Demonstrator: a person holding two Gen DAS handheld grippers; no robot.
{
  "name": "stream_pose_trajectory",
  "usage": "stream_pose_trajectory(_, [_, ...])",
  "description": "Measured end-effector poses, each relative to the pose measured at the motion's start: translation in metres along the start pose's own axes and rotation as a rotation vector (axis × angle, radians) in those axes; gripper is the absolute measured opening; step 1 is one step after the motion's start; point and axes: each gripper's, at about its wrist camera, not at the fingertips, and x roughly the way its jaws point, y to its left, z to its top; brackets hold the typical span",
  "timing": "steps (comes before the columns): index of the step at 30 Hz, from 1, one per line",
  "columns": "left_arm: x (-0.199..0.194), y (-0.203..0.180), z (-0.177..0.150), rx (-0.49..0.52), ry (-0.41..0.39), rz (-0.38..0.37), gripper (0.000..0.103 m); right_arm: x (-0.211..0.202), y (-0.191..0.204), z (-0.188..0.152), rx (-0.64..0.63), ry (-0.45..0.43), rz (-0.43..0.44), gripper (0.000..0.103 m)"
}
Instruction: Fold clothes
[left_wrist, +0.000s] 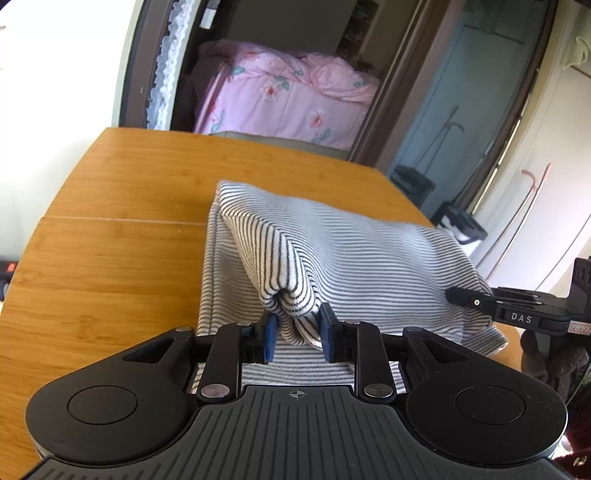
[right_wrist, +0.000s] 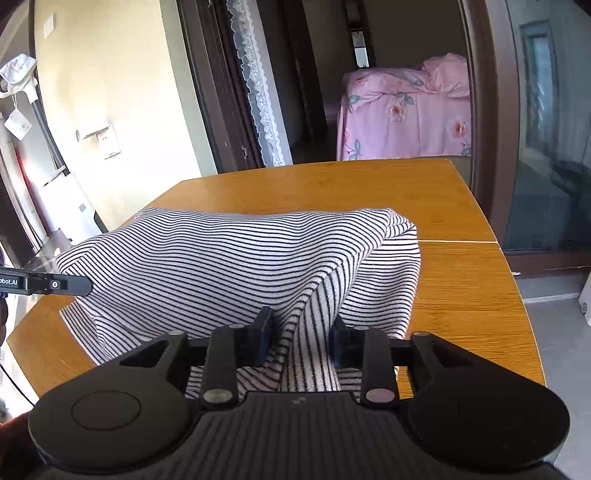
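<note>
While both my grippers, left (left_wrist: 297, 332) and right (right_wrist: 301, 338), pinch shirt (left_wrist: 351, 251) corners, near edge hangs raised over table (left_wrist: 122, 206), ready to fold far.

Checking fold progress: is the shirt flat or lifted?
Lifted mid-fold: both grippers, left and right, pinch the shirt's near edge, tenting it above a layer flat on the table.

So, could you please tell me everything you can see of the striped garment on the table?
The striped garment is soft knit-looking cloth, white with thin dark stripes. Its lower layer lies flat on the wooden table; the upper layer is lifted into a tent. The left gripper and right gripper each pinch a bunched fold of its near edge, raised off the table.
</note>
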Motion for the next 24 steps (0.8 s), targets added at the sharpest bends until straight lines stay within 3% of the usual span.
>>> stream_pose_trajectory(2, [-0.01,0.0,0.002,0.006,-0.031,-0.002,0.038,-0.008,-0.005,0.004,-0.001,-0.018,-0.027,0.068])
stream_pose_trajectory(4, [-0.027,-0.003,0.01,0.0,-0.094,-0.024,0.048,-0.019,-0.013,0.014,0.003,-0.071,-0.044,0.087])
stream_pose_trajectory(5, [-0.036,-0.005,0.014,-0.004,-0.127,-0.037,0.058,-0.023,-0.017,0.021,0.008,-0.095,-0.053,0.097])
stream_pose_trajectory(6, [-0.045,-0.008,0.02,-0.01,-0.167,-0.058,0.064,-0.025,-0.021,0.028,0.008,-0.116,-0.069,0.101])
stream_pose_trajectory(9, [-0.048,-0.014,0.03,-0.056,-0.182,-0.168,0.077,-0.017,-0.03,0.05,-0.007,-0.16,-0.151,0.103])
stream_pose_trajectory(11, [-0.029,-0.016,0.03,-0.106,-0.095,-0.272,0.083,0.001,-0.033,0.062,-0.015,-0.14,-0.187,0.103])
stream_pose_trajectory(13, [0.001,-0.016,0.022,-0.155,0.041,-0.326,0.089,0.023,-0.035,0.068,-0.036,-0.092,-0.223,0.103])
stream_pose_trajectory(16, [0.043,-0.011,0.012,-0.165,0.158,-0.302,0.092,0.05,-0.032,0.061,-0.081,-0.02,-0.275,0.103])
stream_pose_trajectory(18, [0.054,-0.001,0.016,-0.19,0.138,-0.331,0.095,0.056,-0.03,0.049,-0.08,-0.002,-0.276,0.103])
stream_pose_trajectory(24, [0.087,0.023,0.049,-0.195,0.046,-0.199,0.095,0.034,-0.026,0.018,0.053,0.006,-0.153,0.103])
